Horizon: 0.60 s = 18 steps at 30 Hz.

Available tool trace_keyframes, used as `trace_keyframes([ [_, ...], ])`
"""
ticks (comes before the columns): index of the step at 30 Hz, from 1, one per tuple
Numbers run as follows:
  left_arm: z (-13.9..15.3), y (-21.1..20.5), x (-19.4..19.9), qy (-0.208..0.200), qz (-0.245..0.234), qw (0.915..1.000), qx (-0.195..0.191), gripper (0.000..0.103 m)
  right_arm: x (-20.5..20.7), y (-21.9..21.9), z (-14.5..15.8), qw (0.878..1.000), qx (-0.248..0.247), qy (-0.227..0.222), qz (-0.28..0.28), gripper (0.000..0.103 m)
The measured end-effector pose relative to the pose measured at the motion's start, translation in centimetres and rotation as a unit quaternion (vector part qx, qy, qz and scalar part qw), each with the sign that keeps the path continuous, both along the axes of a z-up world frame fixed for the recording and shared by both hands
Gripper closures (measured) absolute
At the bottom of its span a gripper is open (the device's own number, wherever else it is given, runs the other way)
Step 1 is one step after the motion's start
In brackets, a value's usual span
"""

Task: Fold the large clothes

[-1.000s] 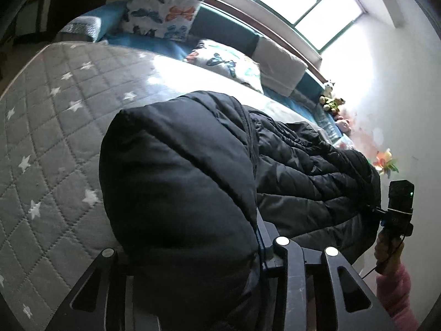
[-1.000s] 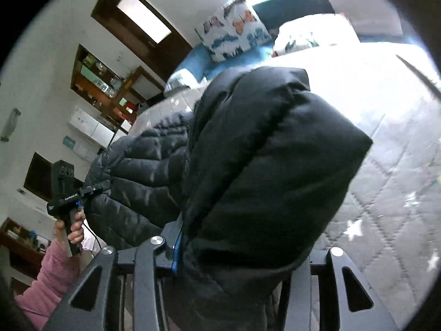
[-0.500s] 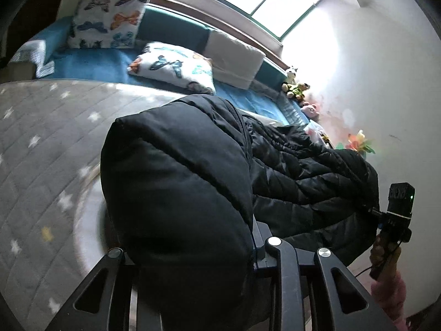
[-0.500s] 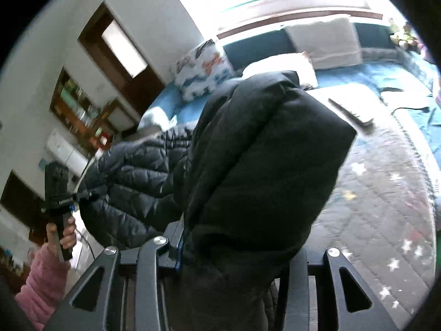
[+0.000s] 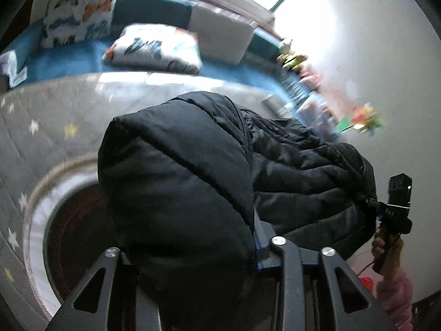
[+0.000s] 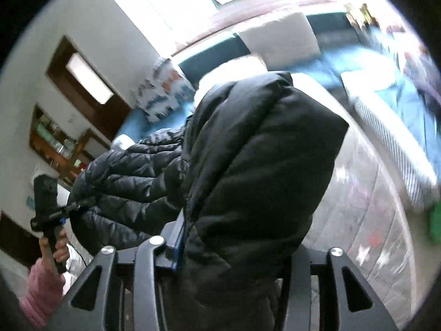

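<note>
A black puffer jacket hangs in the air over the bed, stretched between both grippers. My left gripper has a thick fold of it bunched between its fingers, and the blue pad presses on the cloth; its jaws are opening. My right gripper grips another thick fold of the jacket the same way, and its jaws are opening too. Each view shows the other gripper at the jacket's far edge: the right gripper and the left gripper, each in a pink-sleeved hand. The fingertips are hidden by cloth.
A grey quilted bed cover with stars lies below. Butterfly pillows and a white cushion line the blue window seat. A round thing with a pale rim sits at lower left. Striped bedding lies right; shelves stand on the left wall.
Both grippers have carried the jacket sideways over the bed, and the views have swung and blurred. The round pale-rimmed thing has come into the left wrist view. The jacket stays between both pairs of fingers.
</note>
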<state>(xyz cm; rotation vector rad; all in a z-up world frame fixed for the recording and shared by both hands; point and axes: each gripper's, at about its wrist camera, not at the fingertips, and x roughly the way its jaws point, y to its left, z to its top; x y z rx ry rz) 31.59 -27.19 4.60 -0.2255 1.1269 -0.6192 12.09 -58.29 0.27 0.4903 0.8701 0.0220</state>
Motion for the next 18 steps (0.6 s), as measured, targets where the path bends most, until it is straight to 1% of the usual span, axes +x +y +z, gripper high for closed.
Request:
trace_keyframes([
  [1, -1.0, 0.1, 0.1, 0.006, 0.003, 1.0000, 0.004, 0.049, 0.2, -0.4, -1.4, 1.000, -0.001, 0.015, -0.010, 0.041],
  [2, -2.1, 0.2, 0.3, 0.014, 0.006, 0.9999, -0.004, 0.037, 0.3, -0.9, -2.7, 0.999, 0.010, 0.024, -0.020, 0.030],
  [3, -3.1, 0.5, 0.7, 0.022, 0.014, 0.9996, -0.013, 0.023, 0.3, -1.3, -3.8, 0.999, 0.024, 0.026, -0.026, 0.024],
  [5, -4.3, 1.0, 1.3, 0.034, 0.027, 0.9987, -0.026, 0.015, 0.2, -1.9, -5.0, 0.998, 0.052, 0.024, -0.040, 0.016],
  [6, -4.7, 1.3, 1.4, 0.039, 0.027, 0.9984, -0.032, 0.014, 0.2, -1.9, -5.2, 0.997, 0.062, 0.026, -0.041, 0.015],
  [8, -5.4, 3.0, 1.6, 0.045, 0.031, 0.9978, -0.038, 0.014, 0.2, -2.6, -4.5, 0.997, 0.064, 0.030, -0.045, 0.015],
  [10, -4.2, 3.6, 1.9, 0.026, 0.034, 0.9988, -0.024, 0.014, -0.4, -2.8, -3.1, 0.997, 0.043, 0.033, -0.049, 0.015],
  [11, -4.0, 4.7, 1.7, 0.015, 0.034, 0.9991, -0.018, 0.014, -0.8, -3.1, -2.6, 0.997, 0.030, 0.035, -0.056, 0.015],
  [12, -2.9, 5.0, 1.5, -0.002, 0.040, 0.9992, -0.006, 0.014, -1.4, -3.3, -1.5, 0.997, 0.010, 0.038, -0.070, 0.015],
  [13, -2.1, 5.7, 0.9, -0.018, 0.046, 0.9988, 0.005, 0.014, -1.8, -3.9, -0.8, 0.996, 0.001, 0.038, -0.079, 0.015],
  [15, 0.2, 6.6, 0.5, -0.054, 0.060, 0.9964, 0.025, 0.014, -3.0, -4.3, 1.3, 0.995, -0.023, 0.025, -0.094, 0.015],
  [18, 3.7, 6.8, -0.6, -0.096, 0.067, 0.9929, 0.023, 0.014, -3.6, -3.5, 4.0, 0.994, -0.056, 0.000, -0.094, 0.015],
])
